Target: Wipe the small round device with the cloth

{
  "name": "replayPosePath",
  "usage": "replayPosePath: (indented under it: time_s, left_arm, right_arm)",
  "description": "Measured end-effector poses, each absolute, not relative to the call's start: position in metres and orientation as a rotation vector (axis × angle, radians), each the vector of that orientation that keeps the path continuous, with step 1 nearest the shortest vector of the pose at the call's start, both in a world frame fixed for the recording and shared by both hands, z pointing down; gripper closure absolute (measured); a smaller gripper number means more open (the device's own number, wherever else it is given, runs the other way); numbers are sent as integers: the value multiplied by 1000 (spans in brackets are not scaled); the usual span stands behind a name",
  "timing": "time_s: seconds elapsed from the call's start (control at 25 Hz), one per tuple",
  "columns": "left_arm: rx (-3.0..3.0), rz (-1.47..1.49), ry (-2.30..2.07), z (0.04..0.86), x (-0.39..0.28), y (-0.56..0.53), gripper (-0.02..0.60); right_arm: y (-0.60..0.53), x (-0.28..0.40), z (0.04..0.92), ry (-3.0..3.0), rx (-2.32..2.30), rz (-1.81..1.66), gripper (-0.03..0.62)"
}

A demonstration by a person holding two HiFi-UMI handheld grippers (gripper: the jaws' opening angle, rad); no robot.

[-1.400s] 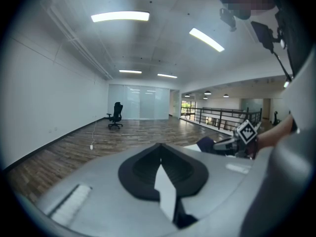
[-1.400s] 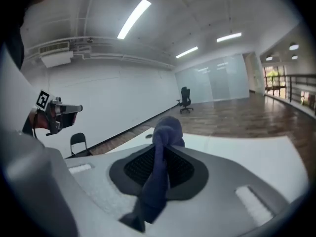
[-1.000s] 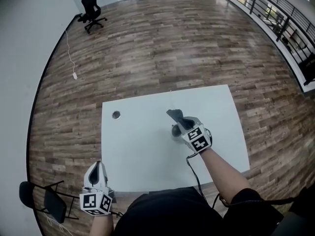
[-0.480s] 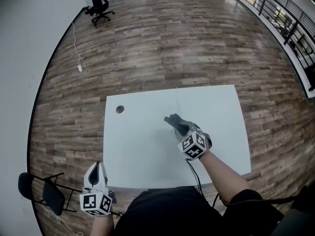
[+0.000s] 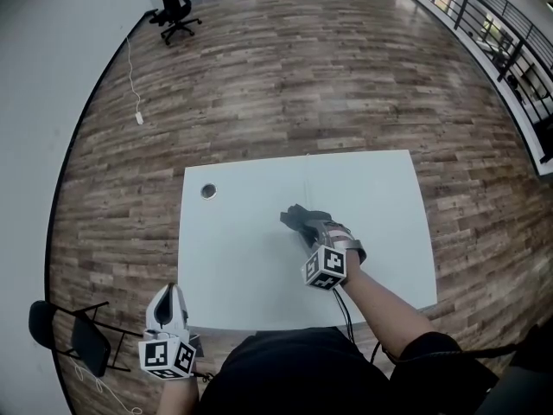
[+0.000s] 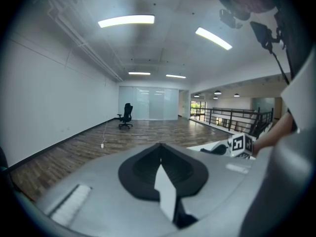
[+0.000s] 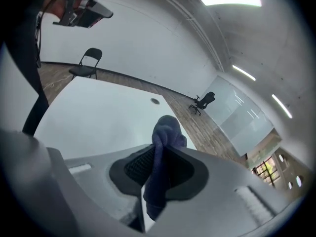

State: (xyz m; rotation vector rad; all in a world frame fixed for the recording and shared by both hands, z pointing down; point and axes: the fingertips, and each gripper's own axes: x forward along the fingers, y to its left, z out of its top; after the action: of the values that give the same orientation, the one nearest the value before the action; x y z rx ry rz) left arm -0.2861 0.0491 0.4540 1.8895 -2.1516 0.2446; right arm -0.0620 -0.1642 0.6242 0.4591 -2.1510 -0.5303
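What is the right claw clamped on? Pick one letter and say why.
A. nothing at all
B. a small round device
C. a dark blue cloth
C: in the right gripper view, a dark blue cloth is pinched between the jaws of the right claw.

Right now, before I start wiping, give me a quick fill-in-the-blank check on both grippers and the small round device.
1. The right gripper is shut on a dark ____.
2. In the head view, the small round device lies near the far ____ corner of the table.
3. The left gripper has shut jaws with ____ between them.

Missing words: cloth; left; nothing.
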Motion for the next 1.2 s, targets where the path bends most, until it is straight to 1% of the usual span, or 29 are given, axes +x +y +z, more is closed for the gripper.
replayPosePath:
  time_s: [0.16,0.48,0.56,0.68,0.84,0.92,1.04,1.2]
  left_arm:
    - [1901,252,-2148,453,-286,47,574]
    - [1910,253,-2131,454,-287,44,574]
    - [1900,276,-2134,451,-294,48,574]
    - [1881,287,-2158,441,-309,58,574]
    - [1910,204,-2122,453,-301,45,574]
    - [1913,189,-2124,452,-300,44,574]
    - [1929,196,-2122,452,-297,41,574]
    - [1929,193,-2128,451,-297,39,574]
  right_arm:
    - [-146,-66,640,-2120,378,-563,534]
    - [-114,-51,691,-2117,278,-318,534]
    - [-107,-59,698,-2142,257,-285,534]
    - [-94,-95,657,-2334,253,-297,534]
    - [-137,-83,567,-2559,506,-228,534]
    - [-164,-79,547,-2569,579,-218,534]
    - [-190,-71,558,-2503,575,-179,534]
    - [-202,-56,606,-2367,559,-76,534]
